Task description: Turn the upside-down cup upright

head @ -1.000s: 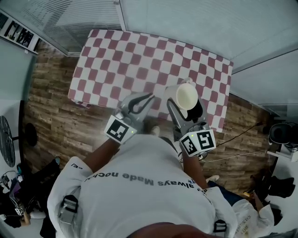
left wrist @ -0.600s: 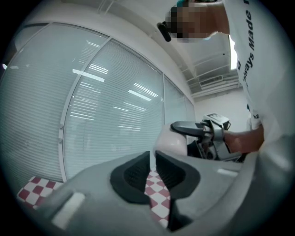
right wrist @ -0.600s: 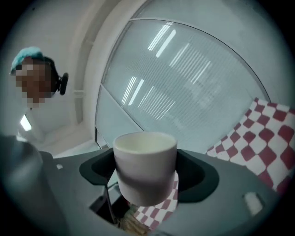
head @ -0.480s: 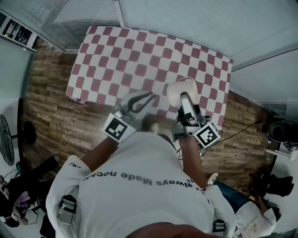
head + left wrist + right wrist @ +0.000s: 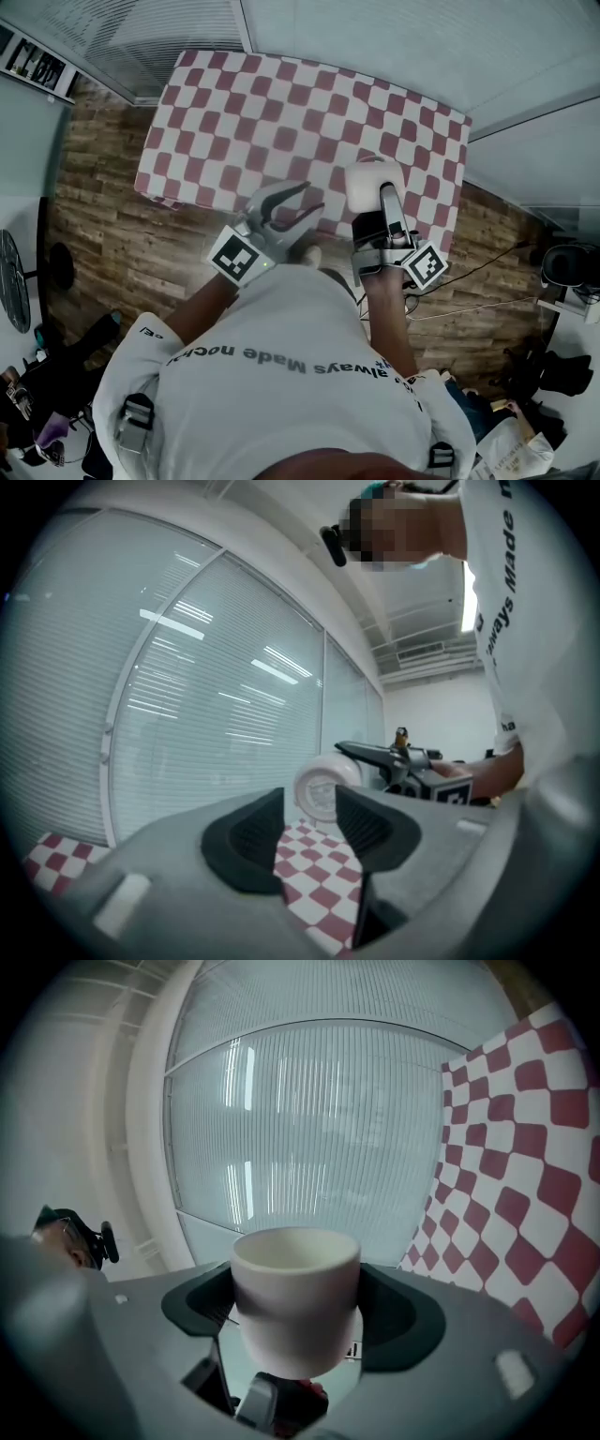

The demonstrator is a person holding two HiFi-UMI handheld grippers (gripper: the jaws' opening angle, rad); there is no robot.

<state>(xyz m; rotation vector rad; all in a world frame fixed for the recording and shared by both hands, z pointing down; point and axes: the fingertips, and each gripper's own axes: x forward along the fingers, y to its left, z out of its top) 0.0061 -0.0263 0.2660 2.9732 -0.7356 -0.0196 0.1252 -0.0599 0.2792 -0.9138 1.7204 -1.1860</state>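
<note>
Cup (image 5: 295, 1288) has rolled with right gripper (image 5: 382, 199), clamped between its jaws

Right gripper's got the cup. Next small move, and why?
Probably roll the right gripper until the mouth faces up: the cup is clamped on its side, its base facing the left gripper, whose empty jaws have just been opening.

White cup (image 5: 372, 180), tipped sideways, clamped in the right gripper (image 5: 295, 1309).

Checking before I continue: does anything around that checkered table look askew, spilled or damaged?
The plain white round cup is tipped sideways, clamped in the right tongs over the red-and-white checkered tablecloth. No spill or damage shows.
</note>
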